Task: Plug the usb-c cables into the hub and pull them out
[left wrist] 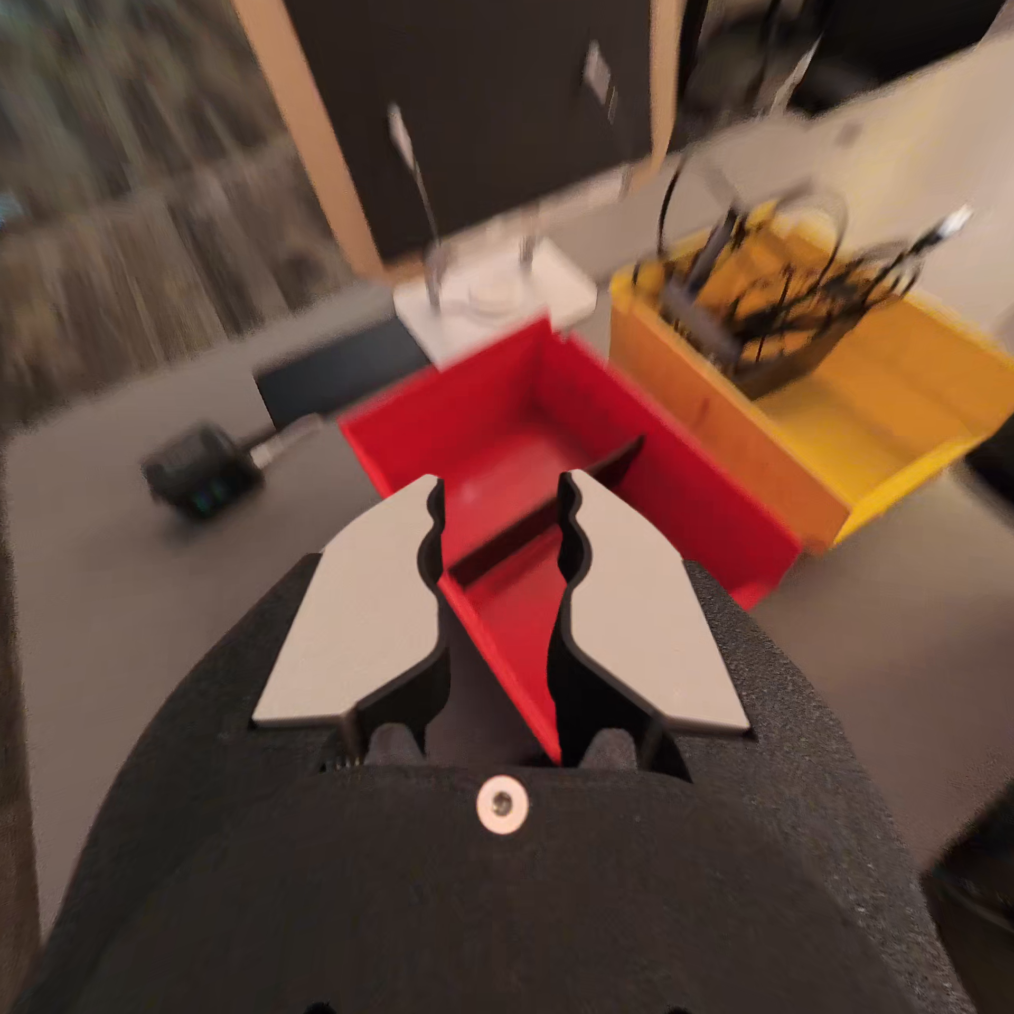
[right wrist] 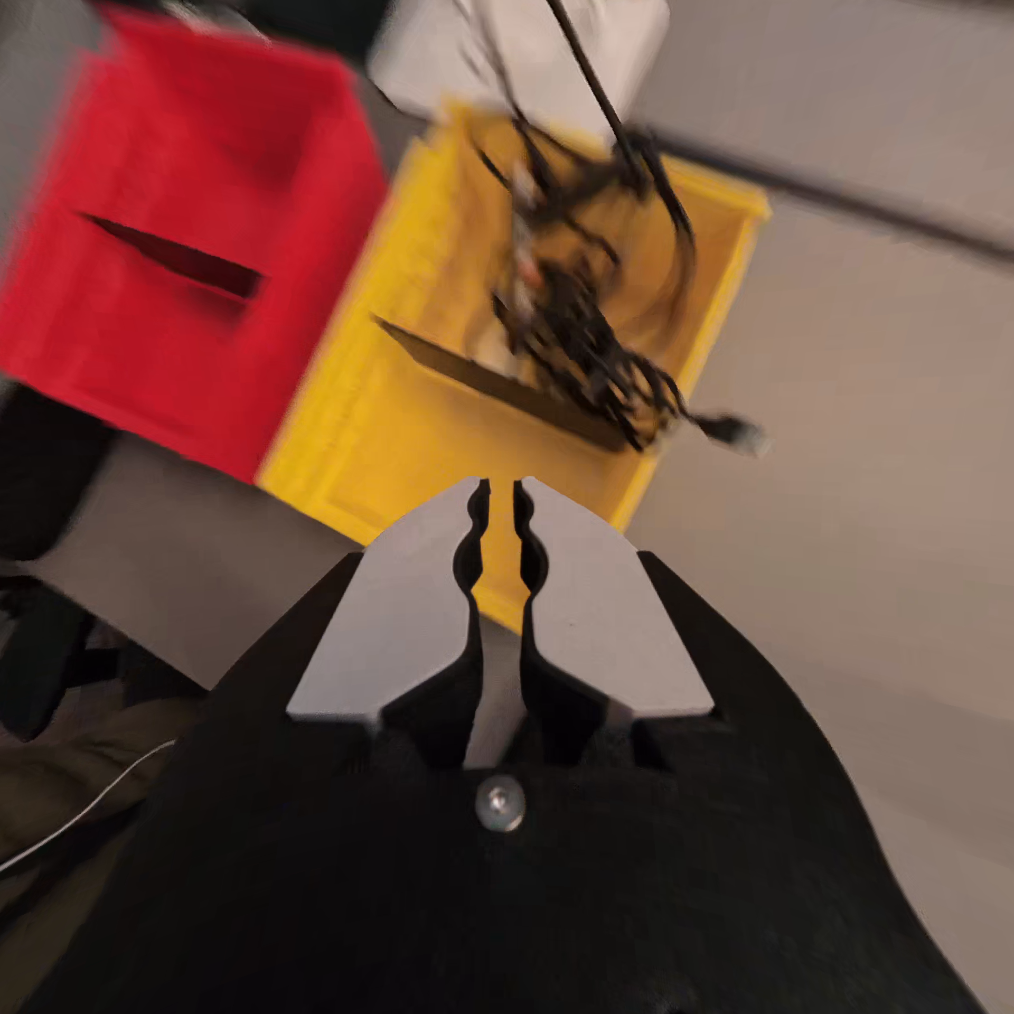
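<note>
left wrist view: the left claw (left wrist: pixel 499 483) hangs open and empty over the red bin (left wrist: pixel 686 466); the cables (left wrist: pixel 768 296) lie tangled in the yellow bin (left wrist: pixel 878 406); right wrist view: the right claw (right wrist: pixel 502 483), narrowly parted and empty, faces them; any hub is lost in blur; plugging looks unstarted

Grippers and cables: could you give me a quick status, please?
Left gripper open, empty. Right gripper nearly closed, empty. Cables tangled in yellow bin. Red bin empty.

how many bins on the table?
2. Red bin sits ahead of the left gripper, looks empty. Yellow bin, touching its side, holds the tangled cables, just beyond the right gripper. More could lie outside both views.
</note>
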`<state>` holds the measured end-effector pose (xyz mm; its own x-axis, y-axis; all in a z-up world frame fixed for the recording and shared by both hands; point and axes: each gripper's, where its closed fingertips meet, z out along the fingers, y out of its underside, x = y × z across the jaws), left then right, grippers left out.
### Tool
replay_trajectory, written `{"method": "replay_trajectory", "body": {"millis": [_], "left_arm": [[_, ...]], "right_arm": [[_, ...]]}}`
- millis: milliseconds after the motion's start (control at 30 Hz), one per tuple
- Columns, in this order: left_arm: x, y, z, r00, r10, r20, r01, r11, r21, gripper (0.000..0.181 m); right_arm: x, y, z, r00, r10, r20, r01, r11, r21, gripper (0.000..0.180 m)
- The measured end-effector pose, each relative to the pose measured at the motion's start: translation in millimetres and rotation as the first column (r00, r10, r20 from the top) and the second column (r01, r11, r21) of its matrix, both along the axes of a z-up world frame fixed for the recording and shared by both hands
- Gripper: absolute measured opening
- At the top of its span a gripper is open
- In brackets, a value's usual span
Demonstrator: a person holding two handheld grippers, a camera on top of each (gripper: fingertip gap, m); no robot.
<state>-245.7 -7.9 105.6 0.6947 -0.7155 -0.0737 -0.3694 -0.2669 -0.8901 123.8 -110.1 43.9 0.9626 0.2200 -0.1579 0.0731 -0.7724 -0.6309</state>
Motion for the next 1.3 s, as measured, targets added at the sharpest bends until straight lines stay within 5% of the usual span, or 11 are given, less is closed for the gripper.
{"method": "replay_trajectory", "body": {"millis": [67, 133, 200, 300, 467, 633, 867, 1067, 1300], "left_arm": [[6.8, 0.4, 48.4, 0.992, -0.035, 0.118, 0.011, 0.98, 0.197, 0.041], [17.6, -6.3, 81.3, 0.96, -0.132, 0.248, 0.035, 0.932, 0.36, 0.036], [31.1, -11.7, 86.7, 0.921, -0.221, 0.32, 0.086, 0.918, 0.387, 0.031], [45.0, -4.9, 62.3, 0.918, -0.246, 0.312, 0.157, 0.946, 0.285, 0.043], [48.9, 6.7, 36.6, 0.945, -0.224, 0.238, 0.171, 0.959, 0.224, 0.046], [49.4, -2.5, 38.9, 0.931, -0.26, 0.256, 0.21, 0.956, 0.207, 0.047], [57.2, -20.2, 37.7, 0.912, -0.333, 0.238, 0.292, 0.937, 0.192, 0.047], [50.4, -31.4, 49.2, 0.885, -0.383, 0.267, 0.33, 0.918, 0.221, 0.046], [21.3, -43.2, 73.4, 0.875, -0.351, 0.333, 0.266, 0.924, 0.276, 0.046]], "right_arm": [[-54.7, 0.4, 37.6, 0.965, 0.259, -0.046, -0.236, 0.93, 0.282, 0.003], [-118.3, -11.7, 60.0, 0.861, 0.504, -0.074, -0.405, 0.765, 0.501, 0.002], [-169.8, -14.9, 62.7, 0.776, 0.605, -0.18, -0.454, 0.733, 0.508, 0.005], [-211.0, 13.1, 28.4, 0.785, 0.542, -0.3, -0.458, 0.834, 0.308, 0.006], [-204.6, 85.2, -63.9, 0.944, 0.33, 0.032, -0.329, 0.944, -0.031, 0.023], [-202.4, 108.4, -107.8, 0.961, 0.213, 0.175, -0.163, 0.951, -0.261, 0.04], [-215.2, 102.5, -152.8, 0.998, -0.017, 0.067, 0.043, 0.911, -0.411, 0.021], [-210.0, 106.9, -168.9, 0.994, -0.05, 0.101, 0.093, 0.874, -0.477, 0.008], [-195.7, 100.0, -138.1, 0.996, 0.033, 0.085, 0.025, 0.801, -0.598, 0.007]]}}
